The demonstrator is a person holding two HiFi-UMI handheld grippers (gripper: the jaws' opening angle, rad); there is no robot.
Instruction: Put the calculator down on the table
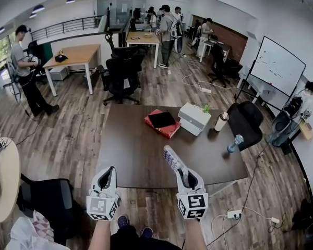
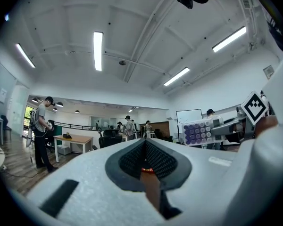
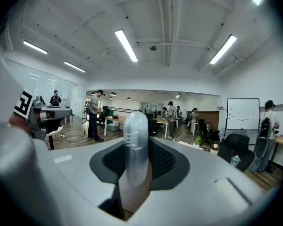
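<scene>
The calculator (image 1: 173, 159), white with purple keys, sticks forward out of my right gripper (image 1: 183, 175), which is shut on its near end just above the near edge of the dark brown table (image 1: 141, 160). In the right gripper view the calculator (image 3: 135, 142) stands edge-on between the jaws of the right gripper (image 3: 134, 173). The left gripper view shows the calculator's (image 2: 198, 132) keys off to the right. My left gripper (image 1: 107, 177) hovers beside the table's near left corner, jaws together and empty; in its own view the left gripper (image 2: 146, 167) has its pads meeting.
Far across the table lie a red book with a black pad on it (image 1: 162, 123), a white box (image 1: 193, 118), a cup (image 1: 220, 122) and a blue bottle (image 1: 235, 142). A black chair (image 1: 246, 121) stands at the right end. Several people work at desks further back.
</scene>
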